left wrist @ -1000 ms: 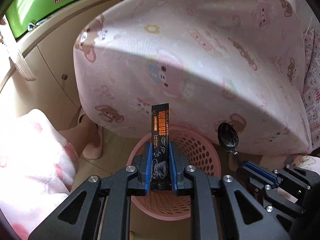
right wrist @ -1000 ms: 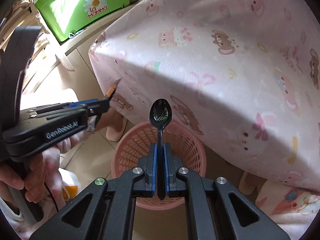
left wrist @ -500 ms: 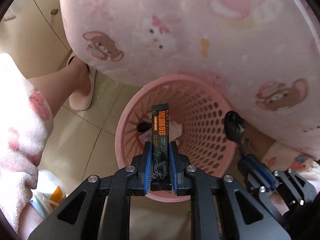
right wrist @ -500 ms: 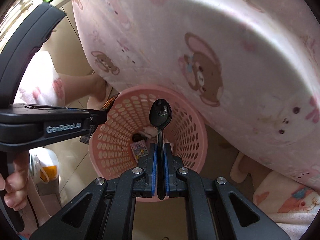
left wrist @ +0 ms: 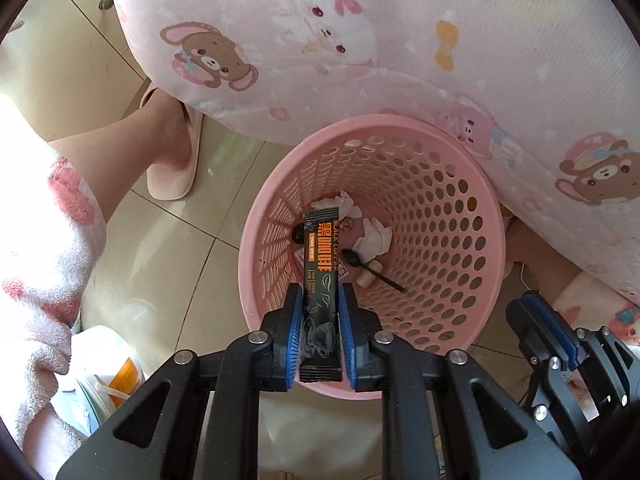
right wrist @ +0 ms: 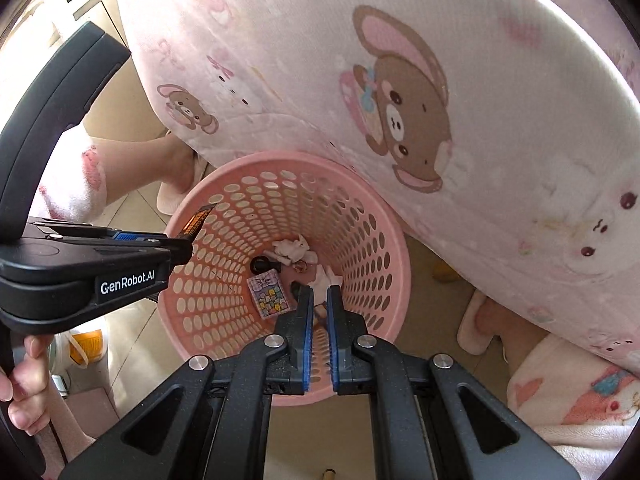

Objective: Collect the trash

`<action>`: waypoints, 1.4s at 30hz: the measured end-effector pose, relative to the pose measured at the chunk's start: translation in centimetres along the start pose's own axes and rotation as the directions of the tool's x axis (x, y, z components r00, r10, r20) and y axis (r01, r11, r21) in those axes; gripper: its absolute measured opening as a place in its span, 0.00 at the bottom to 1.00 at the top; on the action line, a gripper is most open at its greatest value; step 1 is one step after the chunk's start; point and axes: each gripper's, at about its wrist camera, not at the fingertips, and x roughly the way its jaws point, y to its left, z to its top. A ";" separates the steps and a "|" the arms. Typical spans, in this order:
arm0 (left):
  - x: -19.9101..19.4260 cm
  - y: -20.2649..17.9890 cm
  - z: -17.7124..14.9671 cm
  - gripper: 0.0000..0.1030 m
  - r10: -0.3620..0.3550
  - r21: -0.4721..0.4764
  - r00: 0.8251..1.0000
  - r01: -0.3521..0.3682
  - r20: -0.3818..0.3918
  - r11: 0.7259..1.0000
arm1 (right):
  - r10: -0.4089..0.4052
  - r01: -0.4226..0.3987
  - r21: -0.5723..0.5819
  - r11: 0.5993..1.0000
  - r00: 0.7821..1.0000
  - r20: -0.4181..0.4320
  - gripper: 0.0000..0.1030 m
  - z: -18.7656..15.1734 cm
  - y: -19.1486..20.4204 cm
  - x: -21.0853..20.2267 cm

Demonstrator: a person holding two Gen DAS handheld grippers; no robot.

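Left gripper [left wrist: 320,308] over the pink basket [left wrist: 486,216], fingers clamped on a black coffee sachet [left wrist: 320,264]. Sachet stands upright between the blue pads, orange lettering and "BLACK COFFEE" facing the camera, its top end out over the basket opening, not touching the basket contents.

Right gripper [right wrist: 319,308] also above the basket [right wrist: 396,248], pointing down into it. Fingers slightly apart, a narrow gap between the blue pads, nothing held in that gap.

Basket stands on the tiled floor [left wrist: 160,264], tucked against the edge of a pink cloth with bears and rabbits [left wrist: 360,40] that hangs over it at the far side.

Inside the basket, at the bottom: a black plastic spoon [left wrist: 370,268] lying with bowl toward the centre and handle running out toward the wall; crumpled white tissues [left wrist: 374,236] beside it; a small patterned packet [right wrist: 269,293] lying flat; a small dark round item [right wrist: 260,265], too small to identify. Spoon is largely hidden behind the fingers in the right wrist view.

From the right wrist view, the left gripper comes in from the left side, level with the basket rim, the sachet tip [right wrist: 198,220] just inside the rim.

Person's foot in a pink slipper [left wrist: 172,160] on the floor to the left of the basket, near but apart from it.
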 end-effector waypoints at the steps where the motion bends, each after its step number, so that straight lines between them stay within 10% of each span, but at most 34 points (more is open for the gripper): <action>1: -0.1 0.0 0.0 0.18 0.000 0.000 1.000 0.000 0.003 1.000 | 0.000 0.000 0.002 1.000 1.000 -0.001 0.07 0.0 -0.1 0.0; 9: -1.1 -0.2 -0.2 0.24 0.020 0.026 0.999 -0.021 0.047 0.999 | -0.020 0.020 0.029 0.999 1.000 0.011 0.19 -0.1 -1.0 -0.4; 18: -6.5 -1.0 -0.9 0.37 0.043 0.081 0.963 -0.066 0.267 0.994 | 0.003 -0.011 0.069 0.998 0.993 0.118 0.19 -0.3 -2.0 -4.6; 26: -13.1 -1.8 -3.3 0.48 0.010 0.127 0.859 -0.087 0.512 0.988 | -0.001 -0.031 0.105 0.994 0.957 0.291 0.19 -1.0 -3.2 -10.9; 32: -17.0 -2.1 -4.6 0.64 0.009 0.131 0.727 -0.136 0.686 0.982 | -0.068 0.006 0.143 0.990 0.897 0.436 0.19 -1.7 -4.9 -15.2; 37: -19.3 -1.5 -4.9 0.82 0.012 0.098 0.654 -0.132 0.757 0.986 | -0.101 0.008 0.186 0.983 0.862 0.497 0.19 -1.9 -6.6 -17.1; 42: -20.9 -1.9 -6.4 0.99 -0.026 0.134 0.580 -0.145 0.814 0.980 | -0.137 0.009 0.230 0.973 0.824 0.549 0.74 -2.3 -8.0 -18.2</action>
